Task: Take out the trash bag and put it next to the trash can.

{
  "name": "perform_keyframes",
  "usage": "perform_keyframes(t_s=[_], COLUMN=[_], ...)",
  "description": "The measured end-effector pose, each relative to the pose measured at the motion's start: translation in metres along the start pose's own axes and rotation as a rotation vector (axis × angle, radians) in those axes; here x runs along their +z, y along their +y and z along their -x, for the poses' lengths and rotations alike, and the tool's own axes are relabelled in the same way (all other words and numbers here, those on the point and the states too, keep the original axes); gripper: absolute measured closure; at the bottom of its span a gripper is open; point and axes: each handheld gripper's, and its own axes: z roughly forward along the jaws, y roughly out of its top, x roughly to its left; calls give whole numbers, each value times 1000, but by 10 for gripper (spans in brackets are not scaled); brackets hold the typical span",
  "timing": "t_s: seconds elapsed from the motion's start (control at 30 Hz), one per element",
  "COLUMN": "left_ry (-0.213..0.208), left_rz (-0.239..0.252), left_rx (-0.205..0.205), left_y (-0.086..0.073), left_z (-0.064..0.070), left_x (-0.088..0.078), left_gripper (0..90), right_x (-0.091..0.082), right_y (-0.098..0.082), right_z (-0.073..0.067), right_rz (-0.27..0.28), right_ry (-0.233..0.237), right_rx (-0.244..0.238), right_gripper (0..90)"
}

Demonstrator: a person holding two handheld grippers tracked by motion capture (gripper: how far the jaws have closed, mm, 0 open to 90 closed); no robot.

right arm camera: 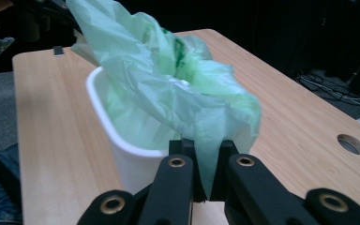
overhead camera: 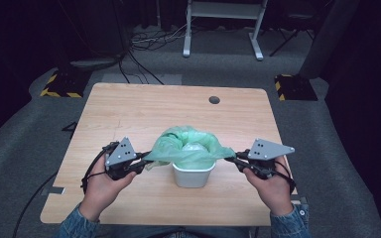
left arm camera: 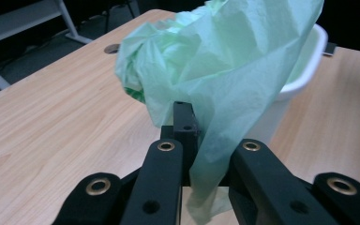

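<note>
on grey carpet, wooden table (overhead camera: 129,114) bearing bin (overhead camera: 193,174).

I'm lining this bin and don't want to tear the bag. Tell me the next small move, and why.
Probably draw both edges outward and down over the rim. The left gripper and right gripper each pinch an edge of the green bag, which sits bunched in and above the white bin, its edges not yet folded over the rim. Pull gently; the film is thin.
</note>
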Motion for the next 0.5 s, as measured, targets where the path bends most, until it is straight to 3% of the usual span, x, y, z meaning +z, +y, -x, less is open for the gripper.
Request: perform_keyframes(t_s=[0.3,0.5], left_ry=[9,-21], left_rz=[-41,-61], left_rx=[-39,-69], left_y=[-8,-17], left_z=[-18,-18], left_x=[25,37], left_gripper=[889,891], right_x=[25,33], right_y=[-9,-22], right_z=[26,33], right_rz=[-44,-48], right_ry=[5,27], right_rx=[65,111], right_gripper=[900,867])
